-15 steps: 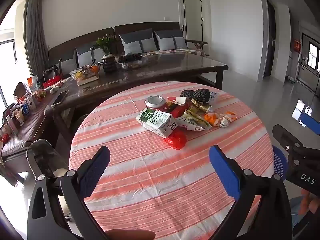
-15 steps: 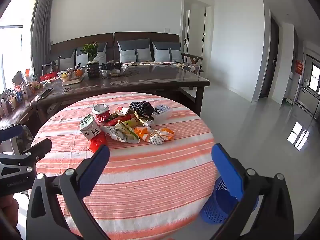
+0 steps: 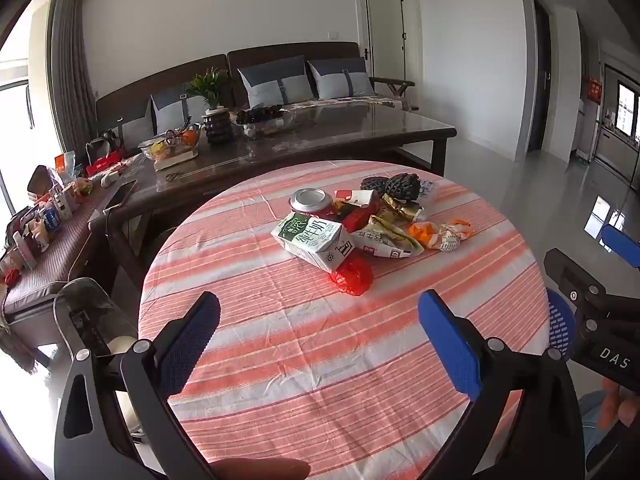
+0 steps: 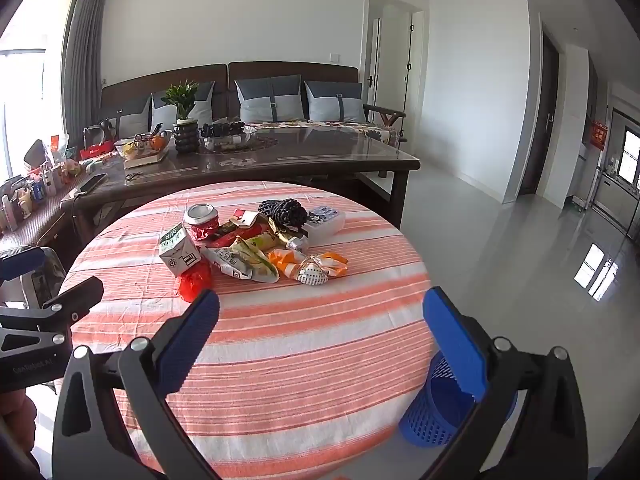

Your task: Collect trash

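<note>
Little has shifted since the earlier frame: left gripper (image 3: 319,340) and right gripper (image 4: 321,338) are held wide and empty short of the trash pile (image 4: 256,246) mid-table (image 4: 304,344); milk carton (image 3: 313,241) judged light, crushable, best pinched across flat sides.

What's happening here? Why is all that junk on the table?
Someone is about to tidy up. They hold a grabbing tool in each hand, the left tool and the right tool, both open and empty above the striped table. A heap of trash sits untouched in the middle: a milk carton, a can, wrappers. A blue basket waits on the floor beside the table.
</note>
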`<state>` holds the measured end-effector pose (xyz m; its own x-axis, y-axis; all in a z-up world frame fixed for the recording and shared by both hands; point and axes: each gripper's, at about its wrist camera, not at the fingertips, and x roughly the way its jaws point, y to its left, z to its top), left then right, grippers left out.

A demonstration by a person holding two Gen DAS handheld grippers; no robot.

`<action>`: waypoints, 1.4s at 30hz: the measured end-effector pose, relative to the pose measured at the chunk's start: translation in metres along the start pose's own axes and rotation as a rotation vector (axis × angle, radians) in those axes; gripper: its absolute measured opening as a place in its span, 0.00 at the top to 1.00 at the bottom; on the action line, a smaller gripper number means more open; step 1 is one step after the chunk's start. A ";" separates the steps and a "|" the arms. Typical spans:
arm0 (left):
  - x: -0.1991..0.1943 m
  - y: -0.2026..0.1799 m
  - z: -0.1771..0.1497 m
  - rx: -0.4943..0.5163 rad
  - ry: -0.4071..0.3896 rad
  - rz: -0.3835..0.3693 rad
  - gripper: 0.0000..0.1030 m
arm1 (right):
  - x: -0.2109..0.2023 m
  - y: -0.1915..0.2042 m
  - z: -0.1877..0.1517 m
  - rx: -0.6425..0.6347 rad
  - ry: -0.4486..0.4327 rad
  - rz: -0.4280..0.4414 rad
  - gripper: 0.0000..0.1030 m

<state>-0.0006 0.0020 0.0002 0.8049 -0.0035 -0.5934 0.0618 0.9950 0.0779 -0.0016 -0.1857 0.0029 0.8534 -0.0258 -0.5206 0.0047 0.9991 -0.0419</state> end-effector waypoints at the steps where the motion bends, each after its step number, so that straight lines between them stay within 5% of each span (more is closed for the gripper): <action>1: 0.000 0.001 0.000 0.000 0.000 0.000 0.05 | 0.000 0.000 0.000 -0.001 0.000 0.000 0.04; 42: 0.002 -0.001 0.001 0.004 -0.002 0.005 0.05 | -0.005 -0.001 0.003 -0.006 -0.006 0.000 0.04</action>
<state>0.0009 0.0005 -0.0003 0.8062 0.0017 -0.5917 0.0597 0.9947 0.0843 -0.0040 -0.1861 0.0079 0.8566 -0.0253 -0.5154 0.0012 0.9989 -0.0471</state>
